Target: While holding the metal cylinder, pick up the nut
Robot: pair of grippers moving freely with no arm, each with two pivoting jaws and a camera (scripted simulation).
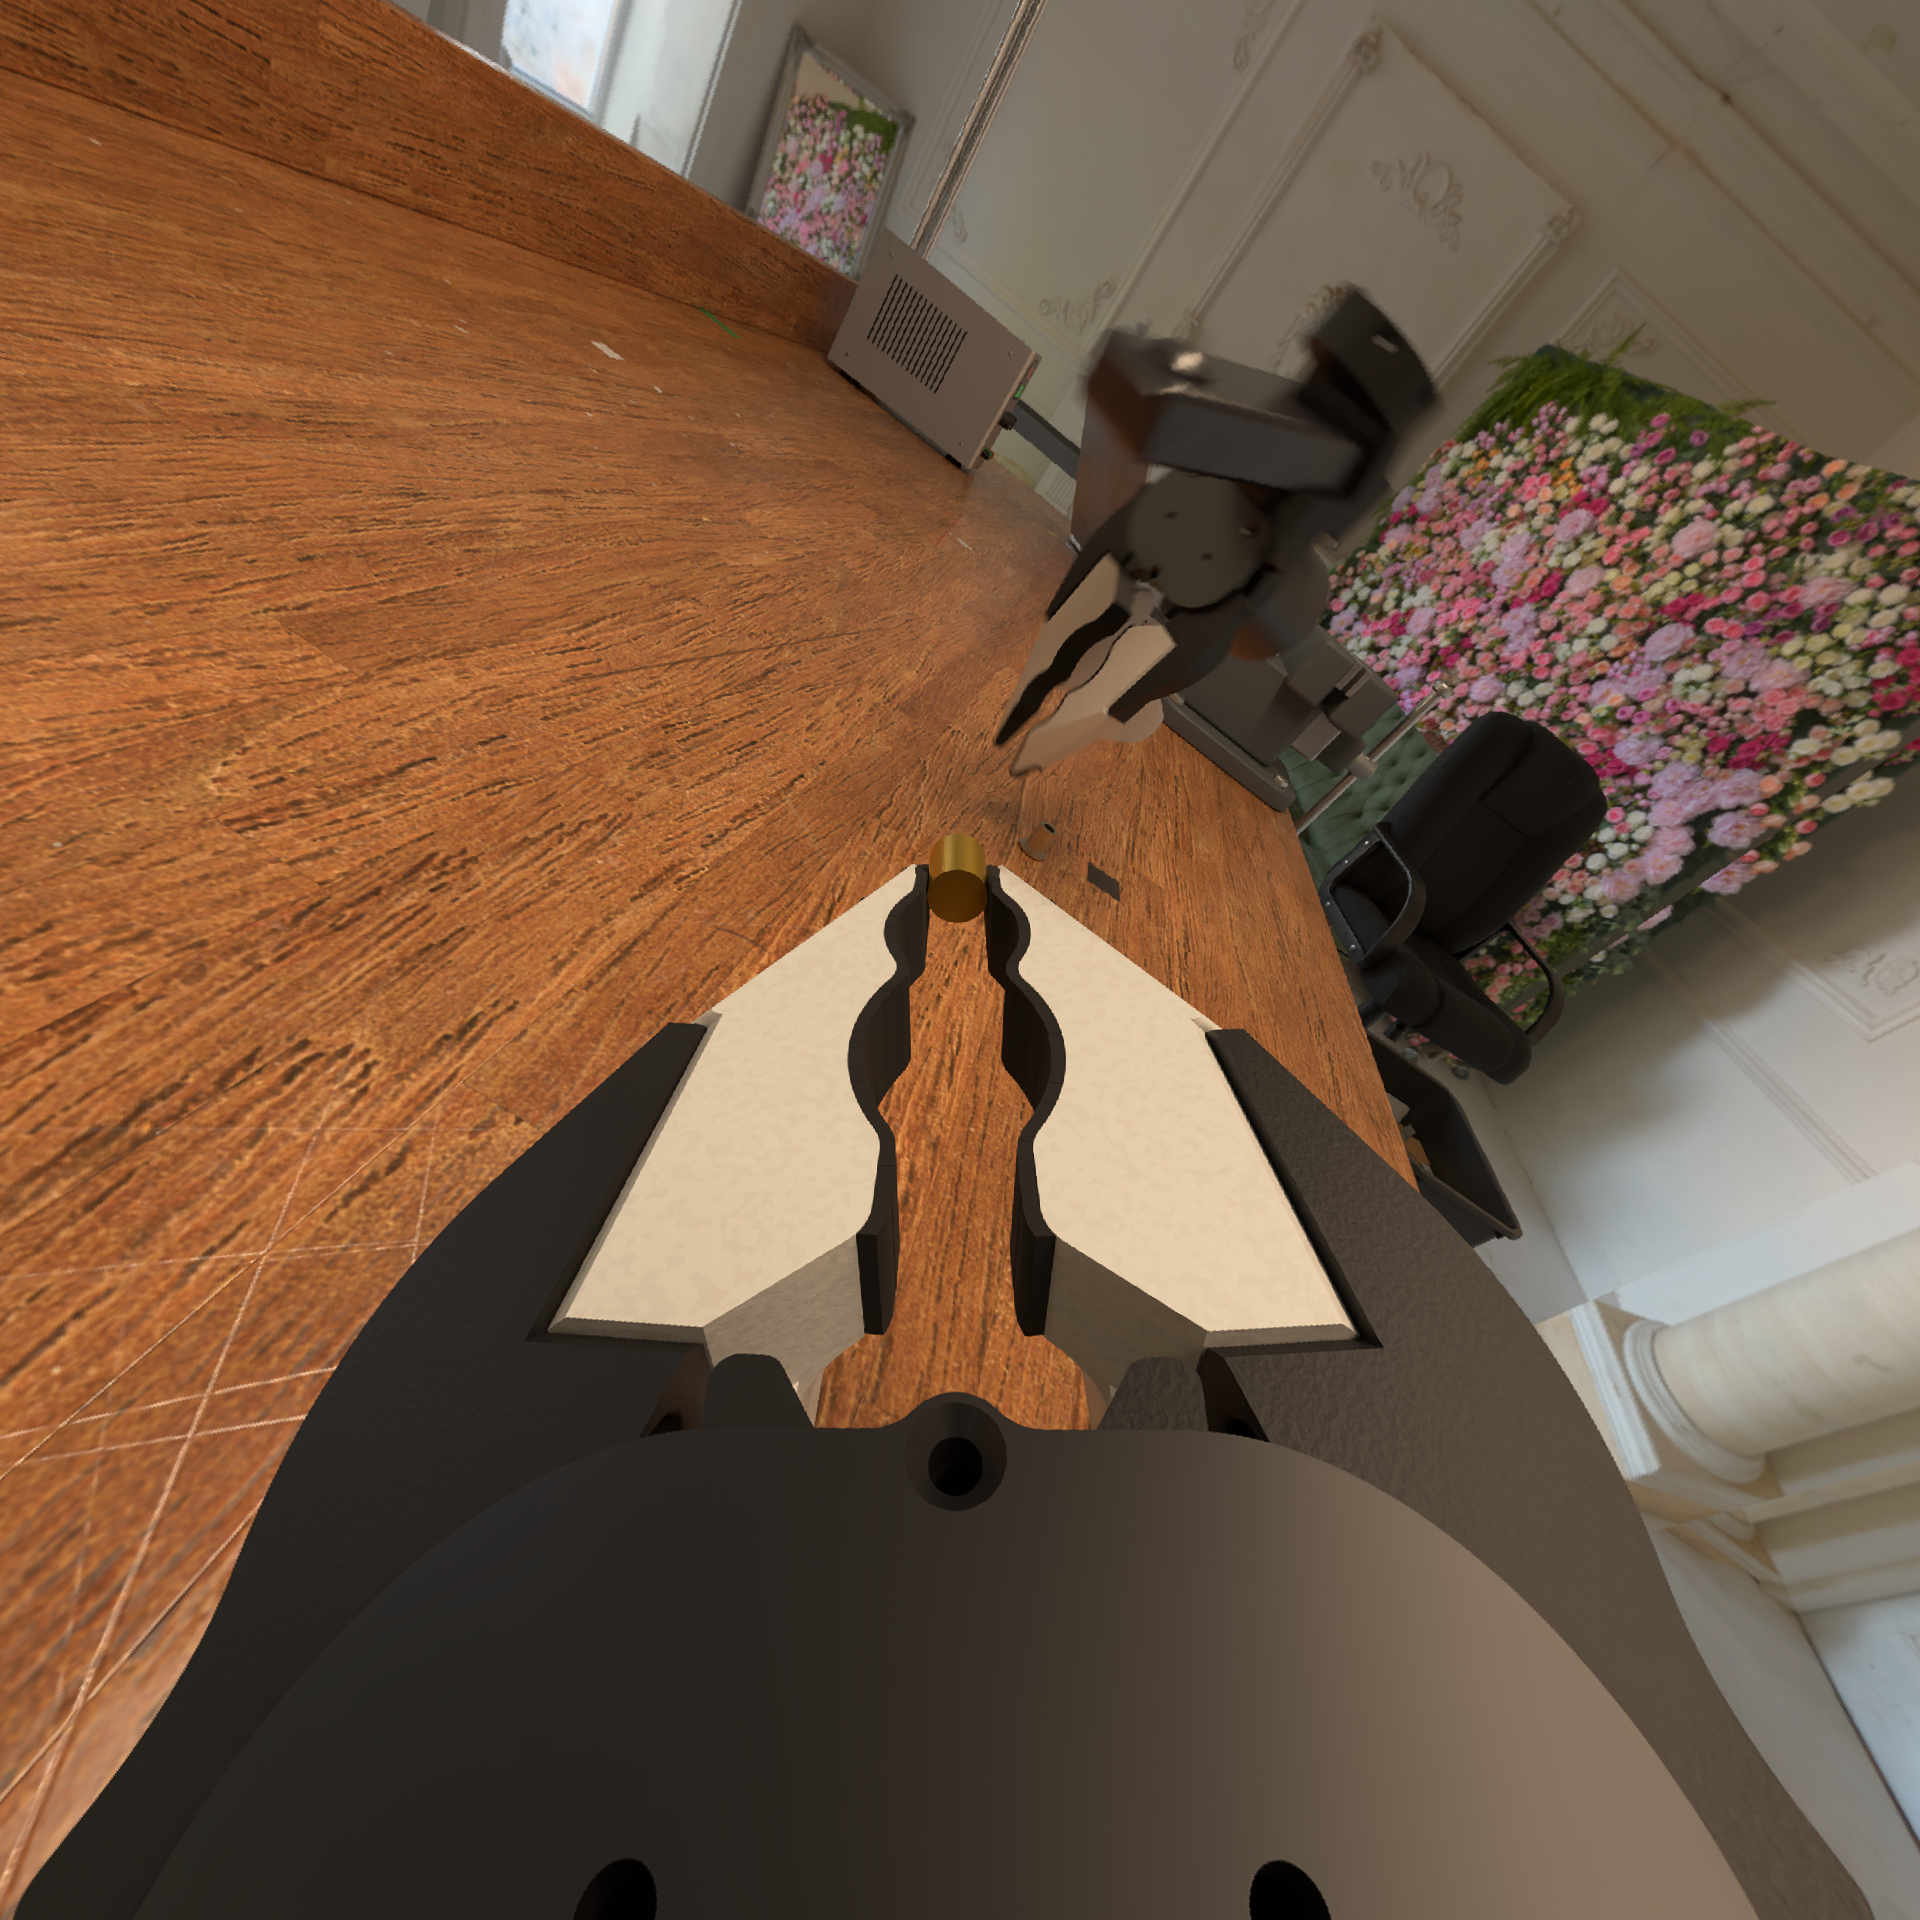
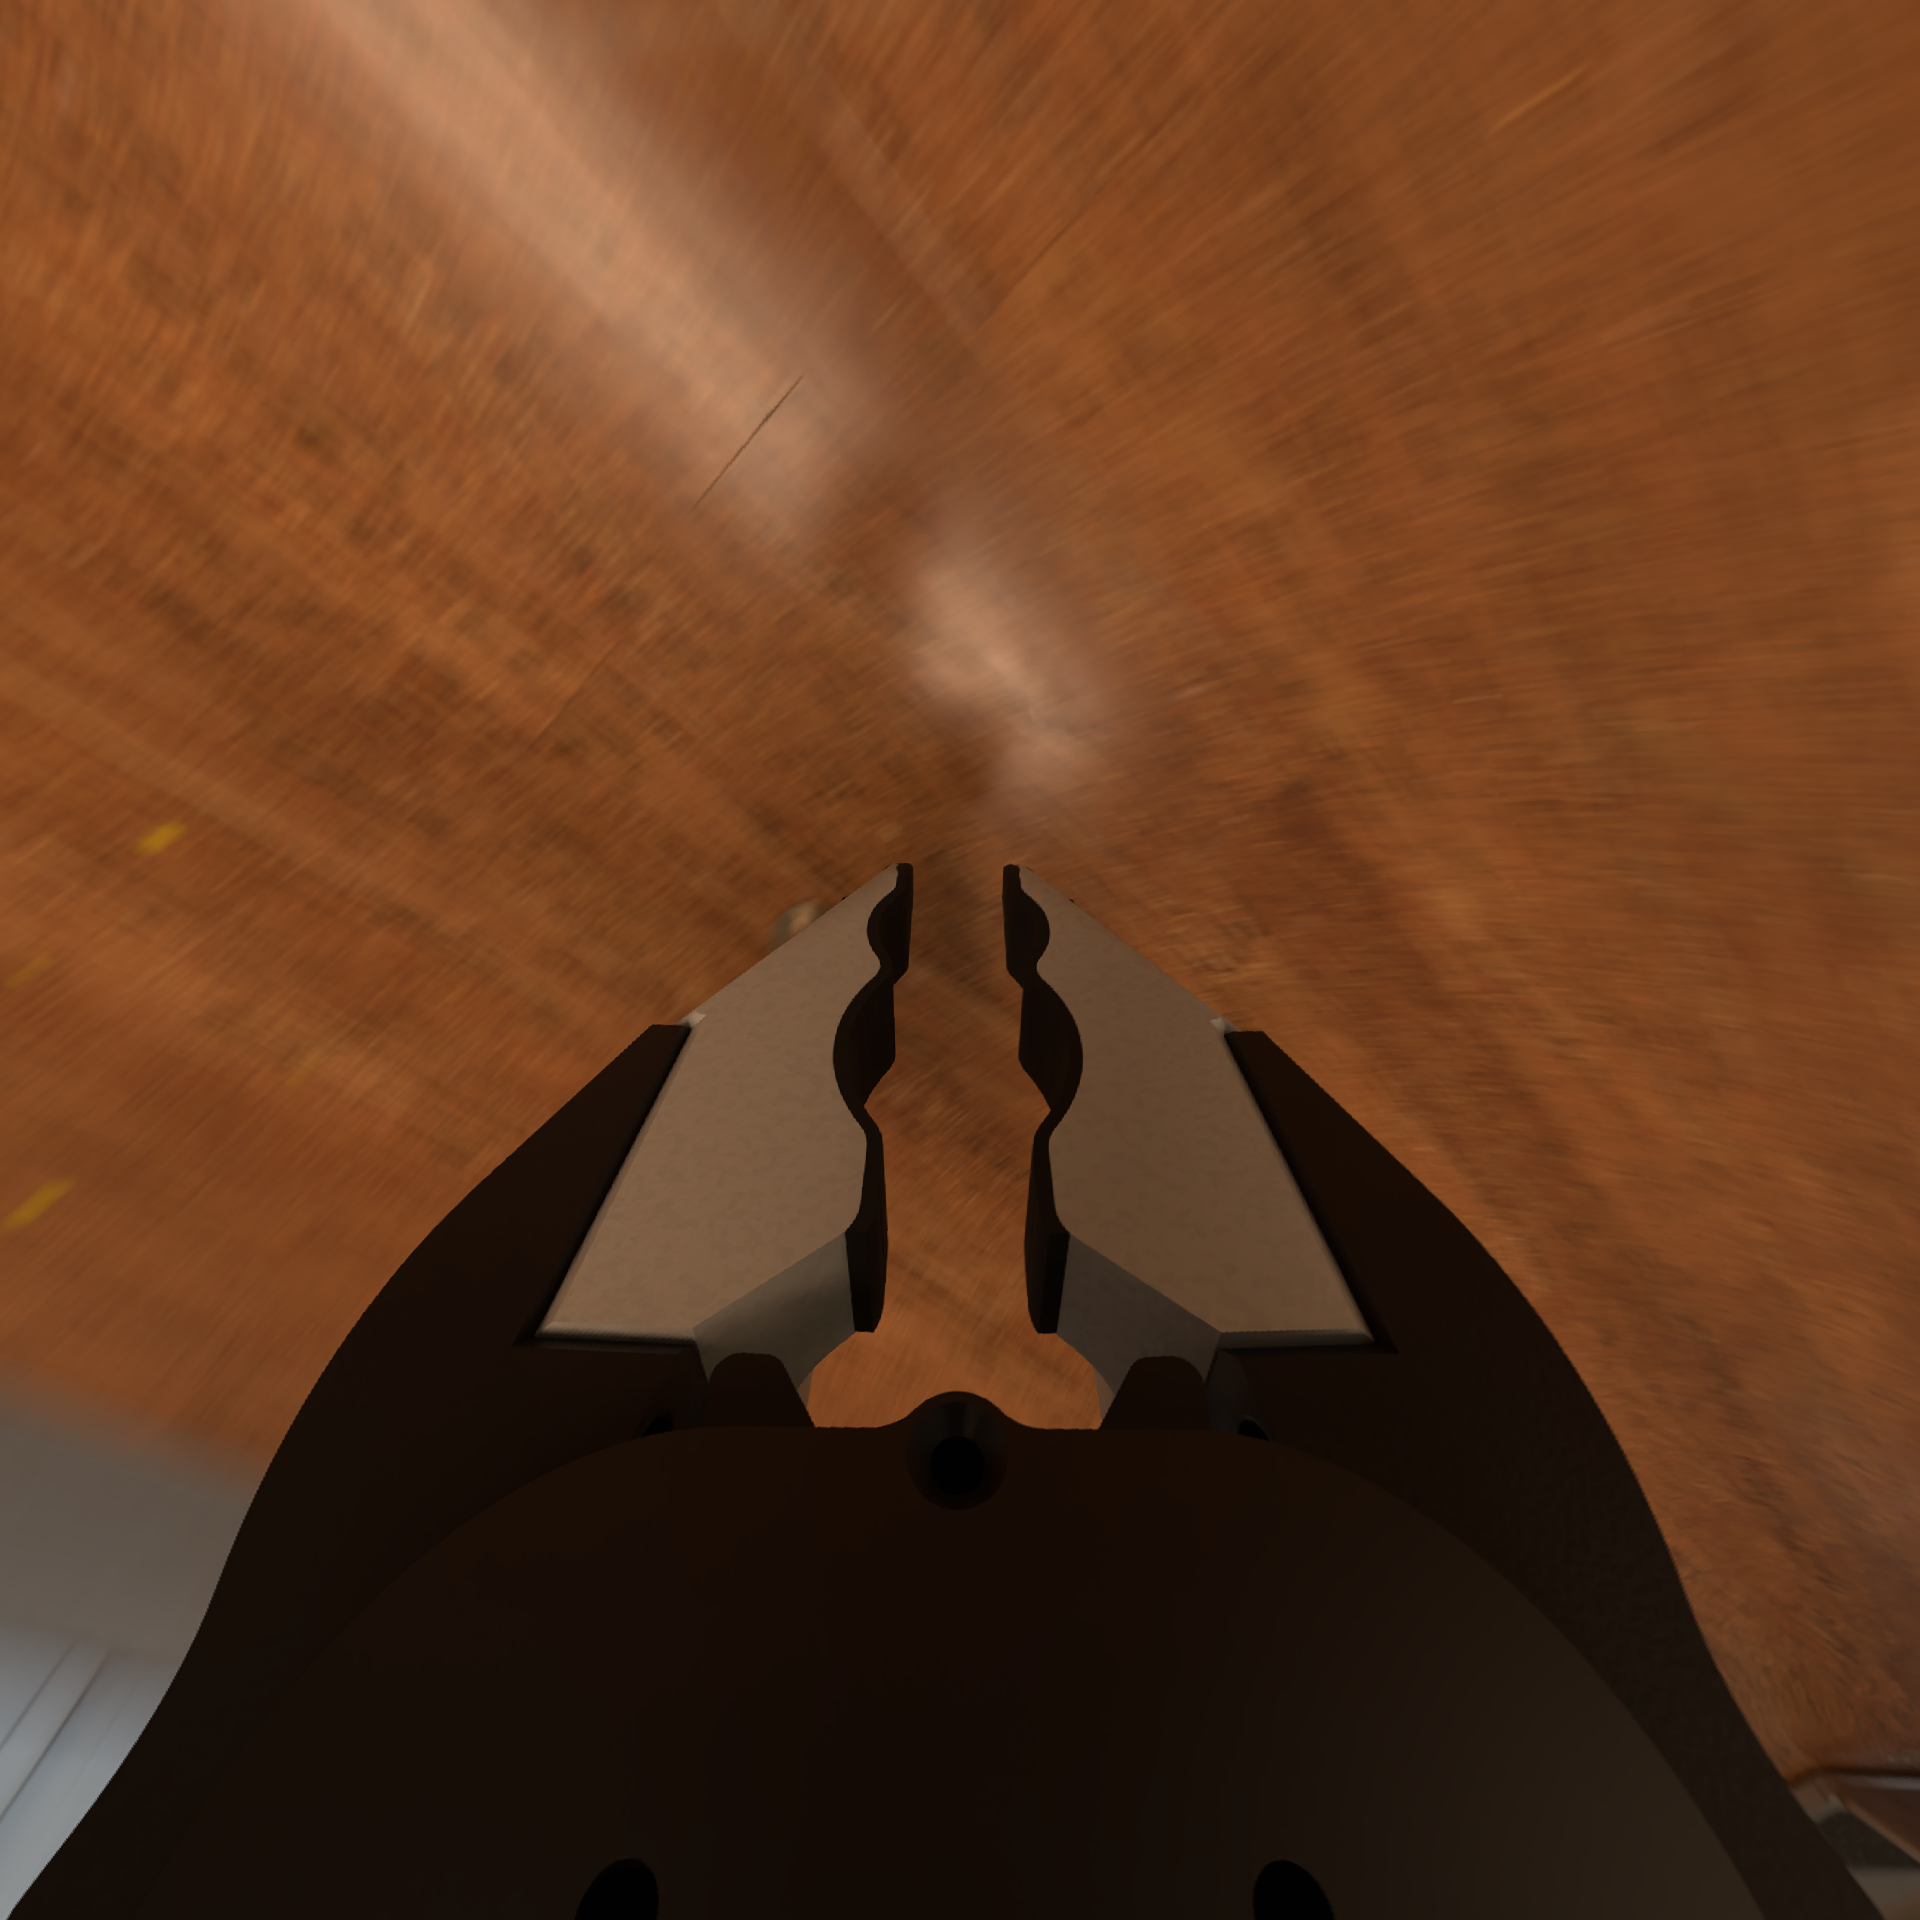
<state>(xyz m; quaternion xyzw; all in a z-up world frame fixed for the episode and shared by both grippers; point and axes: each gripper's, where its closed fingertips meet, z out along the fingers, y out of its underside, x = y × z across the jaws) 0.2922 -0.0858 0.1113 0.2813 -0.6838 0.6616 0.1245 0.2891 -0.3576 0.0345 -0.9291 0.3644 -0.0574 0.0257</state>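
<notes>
Left gripper [image 1: 957, 883] clamped on short brass metal cylinder [image 1: 957, 881]; right gripper [image 2: 957, 883] jaws apart, empty; small grey nut [image 1: 1037, 840] unpicked on wooden table [image 1: 416, 623].

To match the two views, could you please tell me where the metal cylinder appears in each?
Left wrist view: metal cylinder at centre, between the jaws' tips.
Right wrist view: not in it.
Shared landmark: the wooden table under both.
</notes>
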